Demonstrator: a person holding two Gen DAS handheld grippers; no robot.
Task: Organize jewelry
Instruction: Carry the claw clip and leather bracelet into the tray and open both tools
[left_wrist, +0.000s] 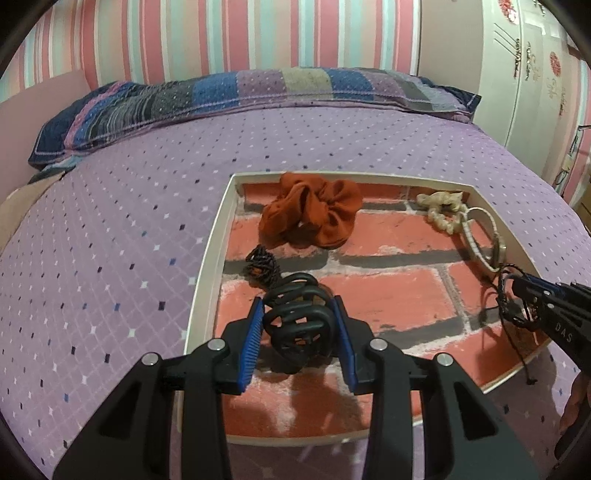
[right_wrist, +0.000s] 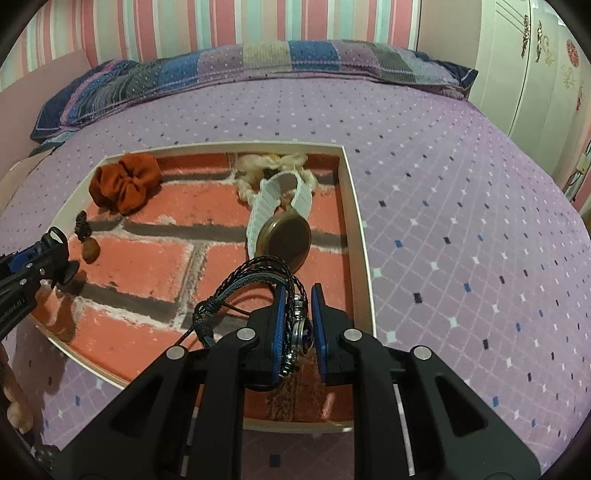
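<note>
A shallow white tray (left_wrist: 210, 258) with a red brick-pattern floor lies on the bed. My left gripper (left_wrist: 298, 317) is shut on a black claw hair clip (left_wrist: 299, 325) over the tray's near left part. My right gripper (right_wrist: 298, 325) is shut on a black and blue braided bracelet (right_wrist: 255, 273) with a metal charm, just above the tray's near right part; it also shows in the left wrist view (left_wrist: 517, 295). In the tray lie an orange scrunchie (left_wrist: 314, 214), a cream scrunchie (left_wrist: 441, 210), a white-strapped watch (right_wrist: 284, 236) and a small dark braided piece (left_wrist: 260, 266).
The tray (right_wrist: 356, 221) sits on a purple dotted bedspread (left_wrist: 129, 221) with a patchwork pillow (left_wrist: 221, 96) at the far side. A striped wall is behind, and a white wardrobe (left_wrist: 535, 74) stands at the right.
</note>
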